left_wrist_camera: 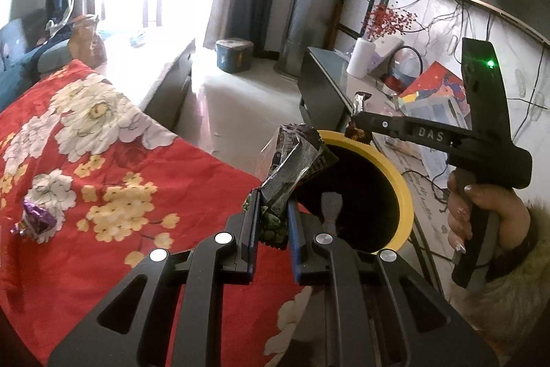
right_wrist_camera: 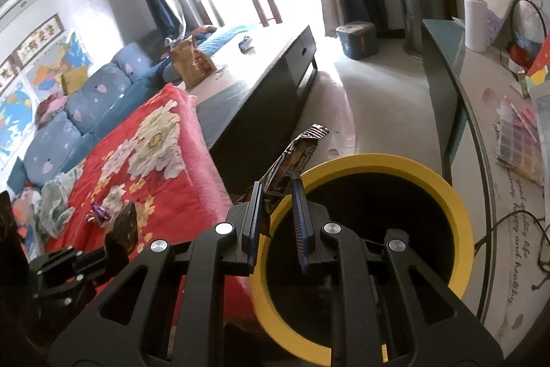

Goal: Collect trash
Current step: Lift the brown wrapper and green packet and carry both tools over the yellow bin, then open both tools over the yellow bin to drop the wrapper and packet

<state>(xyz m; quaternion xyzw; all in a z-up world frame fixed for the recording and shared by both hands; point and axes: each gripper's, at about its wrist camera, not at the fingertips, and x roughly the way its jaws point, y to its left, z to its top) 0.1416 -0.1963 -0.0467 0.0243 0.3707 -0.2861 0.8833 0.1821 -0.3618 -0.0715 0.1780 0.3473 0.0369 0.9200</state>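
Observation:
My left gripper (left_wrist_camera: 271, 215) is shut on a crumpled dark snack wrapper (left_wrist_camera: 292, 160) and holds it at the near rim of the yellow-rimmed black trash bin (left_wrist_camera: 402, 191). My right gripper (right_wrist_camera: 275, 205) has its fingers apart; a brown candy-bar wrapper (right_wrist_camera: 295, 157) leans against the left finger above the bin's rim (right_wrist_camera: 378, 160). The right gripper also shows in the left wrist view (left_wrist_camera: 361, 122), with the brown wrapper (left_wrist_camera: 359, 107) at its tip over the bin. A purple candy wrapper (left_wrist_camera: 36, 219) lies on the red floral blanket (left_wrist_camera: 103, 143); it also shows in the right wrist view (right_wrist_camera: 99, 212).
A dark low table (right_wrist_camera: 261, 64) with a brown paper bag (right_wrist_camera: 190, 61) stands behind the blanket. A blue sofa (right_wrist_camera: 89, 105) is to the left. A glass-topped side table (right_wrist_camera: 481, 85) with a white vase (right_wrist_camera: 476, 23) and papers is to the right of the bin.

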